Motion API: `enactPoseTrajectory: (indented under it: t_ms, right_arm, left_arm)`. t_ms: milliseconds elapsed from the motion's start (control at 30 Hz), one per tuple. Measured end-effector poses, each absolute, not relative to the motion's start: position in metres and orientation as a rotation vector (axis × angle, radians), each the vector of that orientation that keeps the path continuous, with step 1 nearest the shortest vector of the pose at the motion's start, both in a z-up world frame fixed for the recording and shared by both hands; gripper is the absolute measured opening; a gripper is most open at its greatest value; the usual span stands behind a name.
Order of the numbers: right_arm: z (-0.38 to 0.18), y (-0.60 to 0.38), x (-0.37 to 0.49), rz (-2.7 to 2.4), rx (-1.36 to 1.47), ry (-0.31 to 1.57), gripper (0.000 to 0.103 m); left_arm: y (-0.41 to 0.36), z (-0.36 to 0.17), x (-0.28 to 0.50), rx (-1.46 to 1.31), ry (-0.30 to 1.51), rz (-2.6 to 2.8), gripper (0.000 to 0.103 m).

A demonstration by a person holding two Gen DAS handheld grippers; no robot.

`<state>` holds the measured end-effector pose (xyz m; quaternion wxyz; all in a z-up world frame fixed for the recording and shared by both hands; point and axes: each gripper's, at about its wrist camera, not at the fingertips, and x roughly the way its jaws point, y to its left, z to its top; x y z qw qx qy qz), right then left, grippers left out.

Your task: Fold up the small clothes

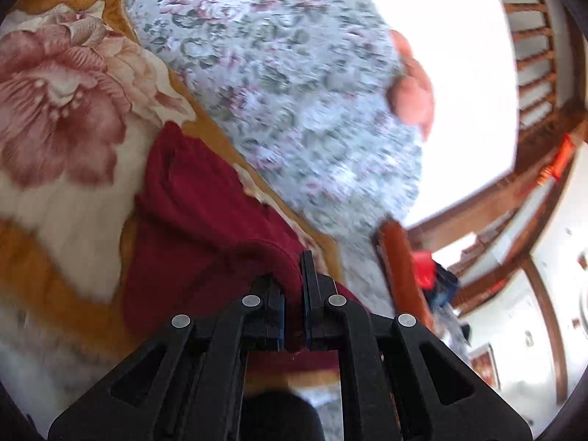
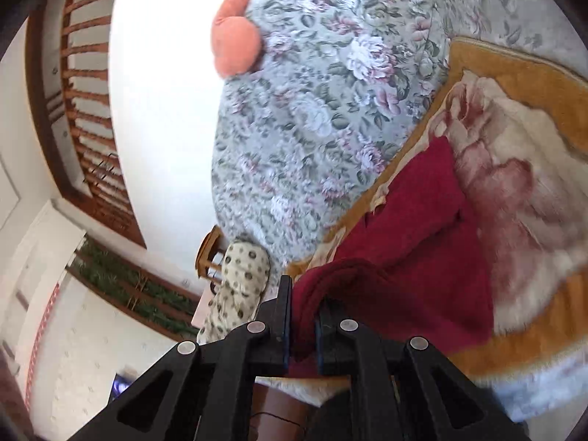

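Observation:
A small dark red garment (image 1: 191, 220) lies partly on a fleece blanket (image 1: 66, 110) with a big pink flower and an ochre border. My left gripper (image 1: 292, 286) is shut on a bunched edge of it, lifted off the blanket. In the right wrist view the same red garment (image 2: 415, 242) trails away from my right gripper (image 2: 303, 312), which is shut on another thick fold of its edge. Both black fingers (image 2: 283, 305) clamp the cloth, and the pinched part is hidden between the pads.
A grey floral bedspread (image 1: 279, 84) covers the bed beyond the blanket. An orange-pink cushion (image 2: 235, 47) lies by the white wall. Wooden slats (image 2: 88, 84) stand at the side, a spotted cream cloth (image 2: 239, 286) hangs near the right gripper, and red and blue items (image 1: 430, 275) sit past a wooden post.

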<state>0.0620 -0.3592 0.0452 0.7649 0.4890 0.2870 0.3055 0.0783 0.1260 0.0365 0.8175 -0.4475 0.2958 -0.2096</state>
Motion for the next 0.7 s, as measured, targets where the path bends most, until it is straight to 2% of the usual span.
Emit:
enactPoseTrajectory:
  t_ms: [267,467,633,700]
  right_arm:
    - [0.009,-0.346,0.188,0.504,1.006,0.724,0.009]
    - [-0.006,-0.34,0.234,0.478,0.977,0.726,0.009]
    - [-0.019,-0.336,0.26,0.443,0.949,0.755,0.009]
    - [-0.027,-0.337,0.267,0.427,0.955,0.769,0.011]
  left_arm:
    - [0.128,0.001,0.191,-0.904,0.696,-0.298,0.005]
    - [0.137,-0.012,0.23,-0.933,0.706,-0.256,0.005]
    - [0.131,-0.026,0.263,-0.87,0.783,-0.239,0.006]
    - [0.127,-0.032,0.274,-0.847,0.833,-0.238,0.013]
